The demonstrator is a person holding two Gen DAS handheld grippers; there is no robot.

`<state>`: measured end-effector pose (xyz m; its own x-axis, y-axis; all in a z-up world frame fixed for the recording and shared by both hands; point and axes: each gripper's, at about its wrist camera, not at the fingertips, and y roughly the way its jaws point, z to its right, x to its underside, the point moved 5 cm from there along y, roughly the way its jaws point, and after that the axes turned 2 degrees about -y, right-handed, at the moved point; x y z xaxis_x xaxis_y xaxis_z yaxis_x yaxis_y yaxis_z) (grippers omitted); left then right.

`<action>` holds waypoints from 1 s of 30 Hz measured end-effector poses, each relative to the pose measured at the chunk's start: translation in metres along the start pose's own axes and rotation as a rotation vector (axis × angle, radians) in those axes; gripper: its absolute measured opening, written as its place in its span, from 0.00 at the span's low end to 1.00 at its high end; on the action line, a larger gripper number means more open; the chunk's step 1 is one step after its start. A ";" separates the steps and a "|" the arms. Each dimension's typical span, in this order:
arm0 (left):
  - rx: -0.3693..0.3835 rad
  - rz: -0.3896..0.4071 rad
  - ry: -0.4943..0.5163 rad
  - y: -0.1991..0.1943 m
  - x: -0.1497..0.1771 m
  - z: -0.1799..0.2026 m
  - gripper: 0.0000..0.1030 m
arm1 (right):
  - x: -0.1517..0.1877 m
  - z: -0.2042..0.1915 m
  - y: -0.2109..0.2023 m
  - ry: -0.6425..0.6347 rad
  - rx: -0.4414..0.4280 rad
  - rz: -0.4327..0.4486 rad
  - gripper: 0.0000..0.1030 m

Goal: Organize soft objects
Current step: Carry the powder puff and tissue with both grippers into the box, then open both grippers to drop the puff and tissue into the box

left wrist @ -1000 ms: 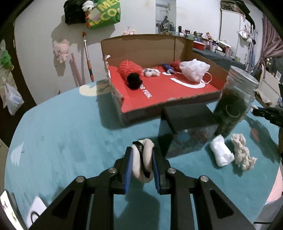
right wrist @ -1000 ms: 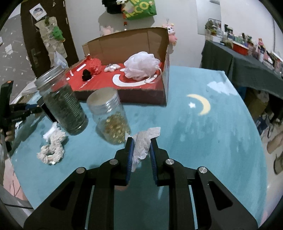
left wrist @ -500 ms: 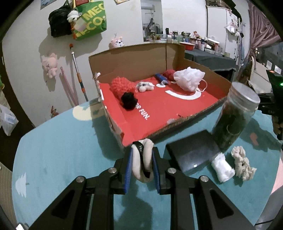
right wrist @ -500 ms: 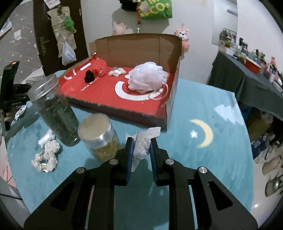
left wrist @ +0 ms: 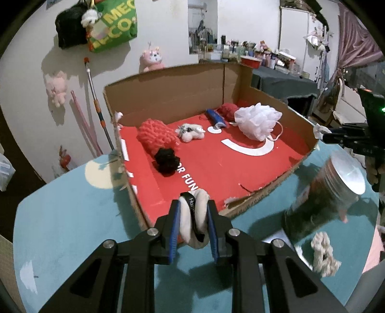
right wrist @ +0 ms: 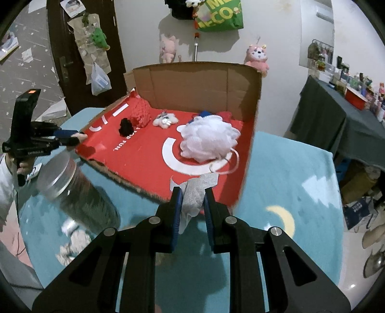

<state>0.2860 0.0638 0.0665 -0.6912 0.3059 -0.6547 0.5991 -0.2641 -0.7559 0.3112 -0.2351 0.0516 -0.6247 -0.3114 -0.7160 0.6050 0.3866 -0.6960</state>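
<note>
Gripping a rolled white sock with a black band [left wrist: 193,216], the left gripper [left wrist: 193,220] has its blue-padded fingers [left wrist: 173,224] pressed against both sides of the roll. It hangs above the torn near edge of the cardboard box [left wrist: 168,96], at the box's left front corner. The right gripper [right wrist: 191,204] is likewise clamped, its jaws closed on a crumpled white mesh cloth [right wrist: 196,192] whose upper end sticks out past the fingertips. That cloth sits over the near right part of the box floor in the right wrist view.

The box has a red printed floor and brown walls at the back and sides; the front wall is low and ragged. Inside lie a white bath pouf [left wrist: 257,121] with a cord loop, a red knitted item [left wrist: 155,134], a black fuzzy item [left wrist: 166,160] touching it on the near side, a small white plush toy [left wrist: 191,132], a blue object [left wrist: 215,118] and a second red knit ball [left wrist: 227,110] near the back wall.

Outside the box, on the teal rug-like surface [left wrist: 60,216], a glass jar with a metal lid [left wrist: 322,199] holds dark contents; it appears motion-blurred. A cream knotted rope piece [left wrist: 323,252] lies just beside the jar's base. Pink plush toys [right wrist: 257,57] and a green bag [right wrist: 219,14] hang on the wall behind.
</note>
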 end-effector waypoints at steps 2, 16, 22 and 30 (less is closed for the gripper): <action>-0.004 -0.027 -0.006 0.010 -0.006 0.002 0.23 | -0.008 -0.001 0.012 0.004 -0.001 -0.028 0.17; -0.057 -0.181 -0.052 0.068 -0.033 -0.001 0.24 | -0.035 0.005 0.089 0.000 0.072 -0.240 0.17; -0.081 -0.235 -0.035 0.086 -0.031 -0.003 0.28 | -0.038 0.005 0.104 -0.021 0.086 -0.298 0.17; -0.099 -0.267 -0.017 0.096 -0.028 -0.003 0.35 | -0.035 0.002 0.111 -0.069 0.121 -0.333 0.18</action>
<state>0.3643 0.0321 0.0123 -0.8359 0.3372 -0.4330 0.4309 -0.0856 -0.8984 0.4013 -0.1831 -0.0006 -0.7650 -0.4623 -0.4483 0.4309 0.1500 -0.8899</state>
